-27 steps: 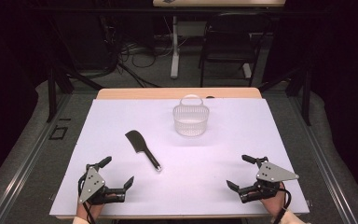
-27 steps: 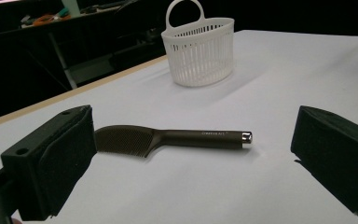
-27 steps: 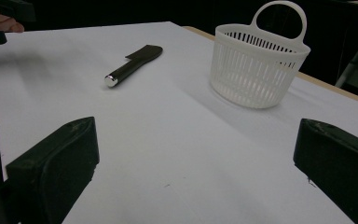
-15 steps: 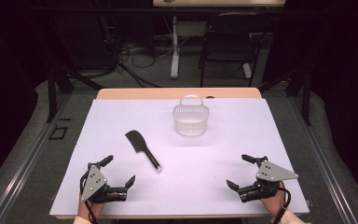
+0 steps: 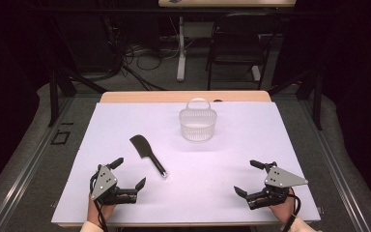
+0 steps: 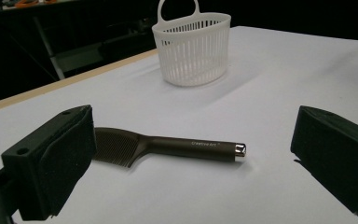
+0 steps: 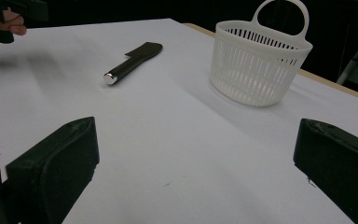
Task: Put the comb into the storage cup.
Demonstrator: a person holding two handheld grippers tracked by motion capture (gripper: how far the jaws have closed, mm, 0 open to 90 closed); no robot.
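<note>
The left gripper (image 5: 126,175) rests near the tabletop's near-left corner, its blocky black jaws spread wide with nothing between them; their inner faces look matte and slightly soft, like foam pads, and a flat grey three-cornered plate sits on top; the person's hand (image 5: 96,212) grips it from the near edge. Just beyond it lies the comb (image 6: 168,147), flat on the tabletop and apart from the jaws; it is dark, with a broad head of fine close teeth, a smooth round handle bearing small pale lettering, and a shiny metal cap at the handle's end; in the high view it lies slantwise, head toward the far-left, cap toward the near edge. The right gripper (image 5: 251,178) sits near the near-right corner, its jaws likewise spread and holding nothing. Well beyond both, toward the middle of the far edge, stands a basket (image 5: 197,124); it is white plastic, oval, with thin upright slats, a solid rim and a small looped handle. The tabletop (image 5: 270,140) is covered by a smooth, pale, matte sheet; a strip of light wood shows along the far edge.
</note>
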